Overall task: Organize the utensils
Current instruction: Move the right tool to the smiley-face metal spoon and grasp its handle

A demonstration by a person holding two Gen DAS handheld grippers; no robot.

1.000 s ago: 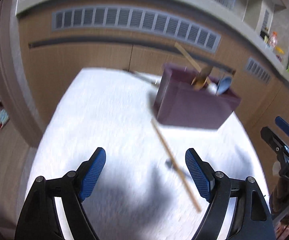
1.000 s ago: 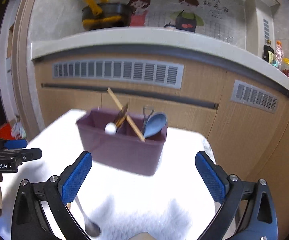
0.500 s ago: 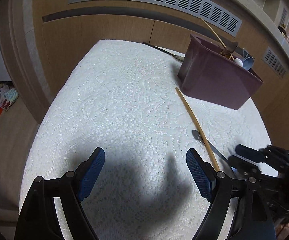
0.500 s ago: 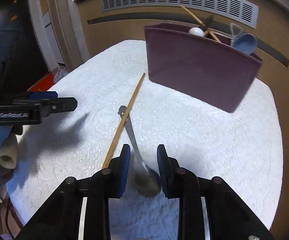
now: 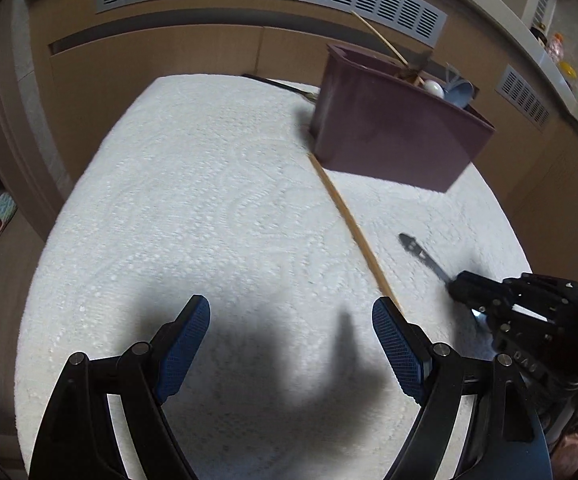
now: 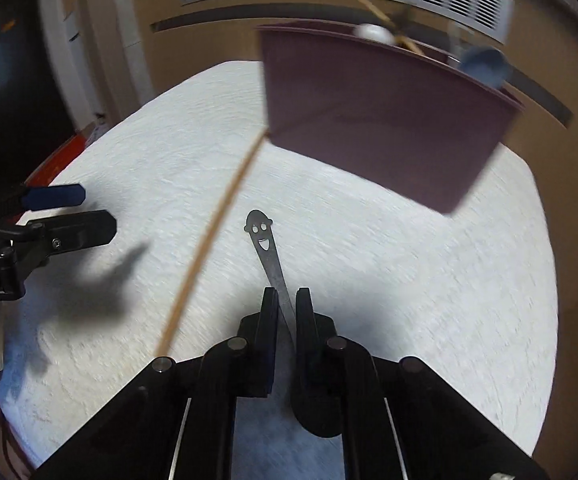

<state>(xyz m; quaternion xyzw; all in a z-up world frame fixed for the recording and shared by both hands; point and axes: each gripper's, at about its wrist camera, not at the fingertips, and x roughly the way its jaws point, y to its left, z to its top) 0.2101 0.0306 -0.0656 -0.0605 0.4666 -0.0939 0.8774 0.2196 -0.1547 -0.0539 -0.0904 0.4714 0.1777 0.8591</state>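
White lace-patterned cloth covers the desk (image 5: 193, 184), which stands in front of wood-panelled kitchen cabinets with grey vent grilles. Toward the far right of the desk sits a dark purple plastic utensil bin (image 6: 377, 120), already holding a blue spoon, a white-tipped utensil and a wooden stick. A long wooden chopstick (image 5: 349, 224) lies flat on the cloth, its far end just at the bin's near corner.

Right gripper (image 6: 287, 308): half a second ago its fingers were still apart, straddling a small metal spoon with a smiley face cut into its handle (image 6: 267, 252). They have just closed and now pinch the spoon's handle, the smiley end pointing toward the bin. The spoon appears to rest on the cloth, not yet lifted.

Left gripper (image 5: 291, 336): fingers spread wide and empty, hovering over bare cloth beside the chopstick's near end, slightly lower than a second ago.

Judging from this, the spoon is secured and ready to be carried to the bin; the chopstick remains to be collected.
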